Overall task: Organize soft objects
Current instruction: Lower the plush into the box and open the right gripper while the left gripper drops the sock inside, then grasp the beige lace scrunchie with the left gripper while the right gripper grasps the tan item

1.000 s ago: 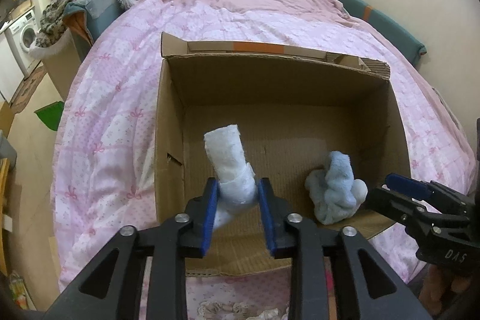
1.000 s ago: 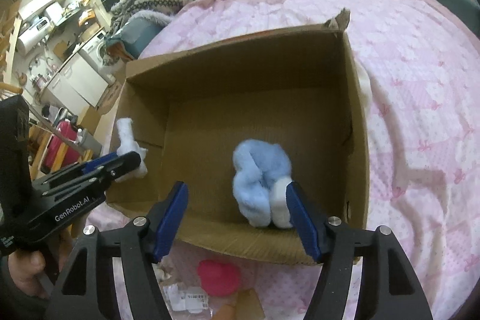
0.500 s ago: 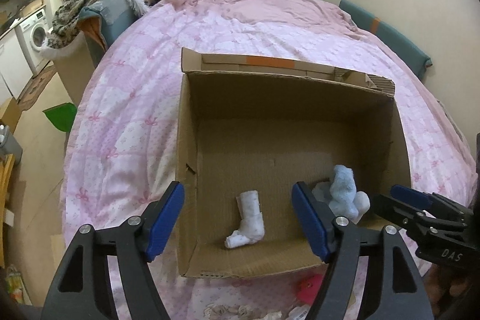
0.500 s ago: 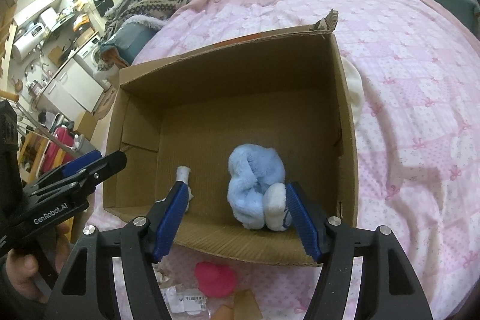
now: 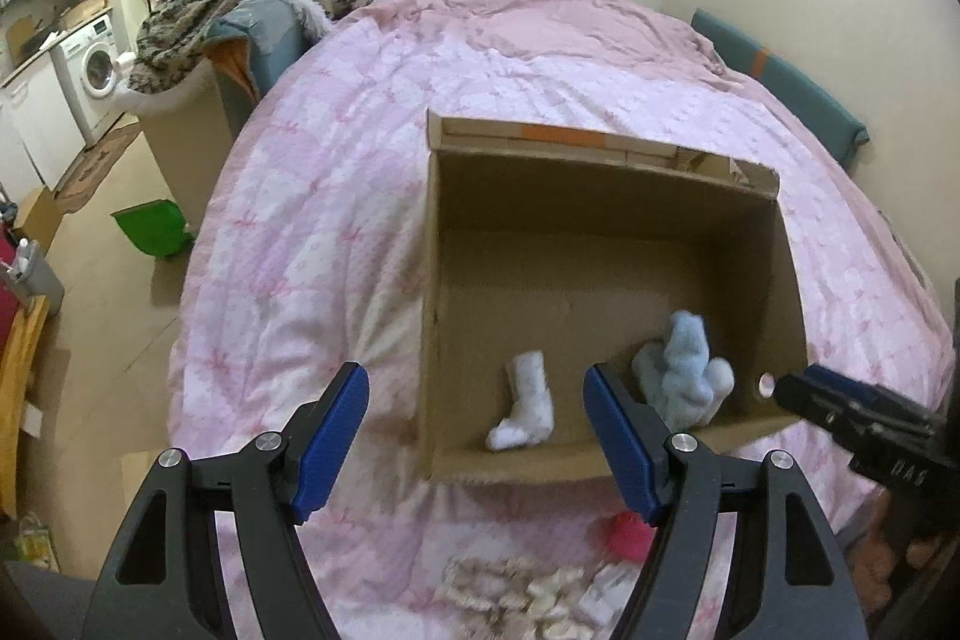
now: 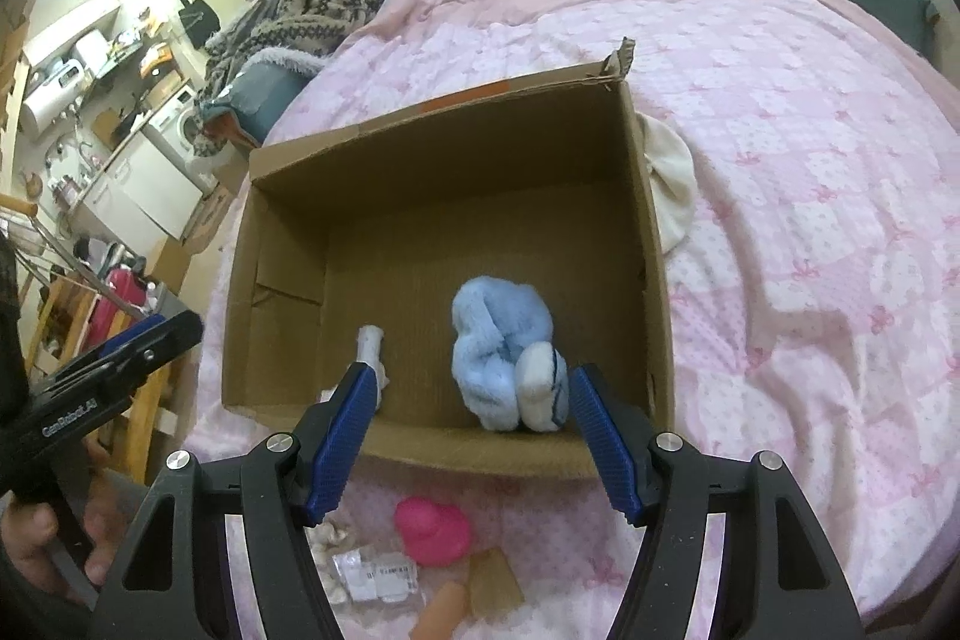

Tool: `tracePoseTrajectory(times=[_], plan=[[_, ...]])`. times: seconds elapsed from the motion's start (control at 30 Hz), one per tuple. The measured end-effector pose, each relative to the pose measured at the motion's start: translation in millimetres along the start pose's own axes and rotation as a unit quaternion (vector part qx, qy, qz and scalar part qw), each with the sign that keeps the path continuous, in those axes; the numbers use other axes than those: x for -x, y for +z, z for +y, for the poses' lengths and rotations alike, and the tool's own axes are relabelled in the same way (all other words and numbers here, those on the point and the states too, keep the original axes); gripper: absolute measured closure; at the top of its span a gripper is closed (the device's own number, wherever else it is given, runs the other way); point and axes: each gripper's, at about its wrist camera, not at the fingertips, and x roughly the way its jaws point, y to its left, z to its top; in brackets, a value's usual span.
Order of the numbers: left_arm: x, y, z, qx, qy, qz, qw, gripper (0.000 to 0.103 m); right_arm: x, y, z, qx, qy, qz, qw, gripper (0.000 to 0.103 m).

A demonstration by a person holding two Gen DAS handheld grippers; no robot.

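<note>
Both pairs of jaws are standing wide apart, gripping nothing: the left gripper (image 5: 474, 436) and the right gripper (image 6: 474, 436) are hovering at the near edge of the cardboard box (image 6: 288, 244) on the pink bed (image 6: 810, 160). Inside, a white sock (image 5: 525, 409) and a blue fluffy bundle (image 6: 501, 352) are lying near the front wall. Outside it, a pink toy (image 6: 432, 529) and small beige pieces (image 5: 510, 586) are waiting, so the sorting looks partly done.

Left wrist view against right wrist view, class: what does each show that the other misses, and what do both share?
Only the left wrist view shows the green bin on the floor. Only the right shows the cream cloth beside the box's right wall. Both show the open cardboard box holding a small white sock and a fluffy light-blue bundle.
</note>
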Motion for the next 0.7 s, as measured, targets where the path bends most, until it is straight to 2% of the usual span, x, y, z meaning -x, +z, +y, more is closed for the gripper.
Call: tracePoseTrajectory(times=[0.5, 0.6, 0.7], plan=[[13.9, -34.0, 22.4, 0.027, 0.024, 0.037, 0.9987, 0.031, 17.7, -35.1, 8.8, -0.009, -0.001, 0.015, 1.0, 0.032], [4.7, -43.7, 31.1, 0.04, 0.027, 0.071, 0.9963, 0.031, 17.3, -41.5, 10.9, -0.008, -0.003, 0.02, 1.0, 0.032], [-17.4, -58.5, 40.5, 0.065, 0.026, 0.135, 0.9883, 0.031, 15.3, -48.8, 9.2, -0.006, -0.011, 0.028, 1.0, 0.032]])
